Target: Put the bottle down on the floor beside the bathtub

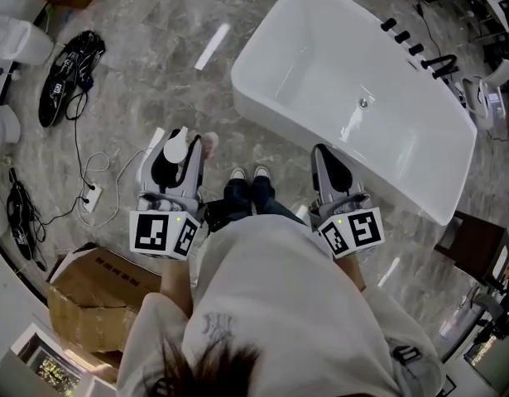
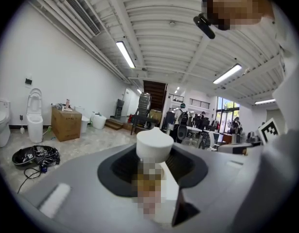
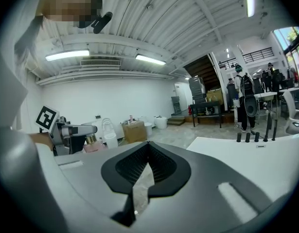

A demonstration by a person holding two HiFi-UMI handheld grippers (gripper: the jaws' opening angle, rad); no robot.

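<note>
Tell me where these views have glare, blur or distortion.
Head view: sharp, with glare on the bathtub and a light streak on the floor. Left gripper view: fisheye, black corners, the close bottle slightly soft, the lamp blown out. Right gripper view: same fisheye bend, lamps blown out.

L gripper (image 1: 180, 144) loaded, R gripper (image 1: 321, 150) closed

A brown cardboard box (image 1: 88, 292) sits at the grey marble floor's (image 1: 155, 23) lower-left corner. A white power strip (image 1: 92, 198) lies just beyond it, and a black cable tangle (image 1: 64, 77) near the upper-left corner.
</note>
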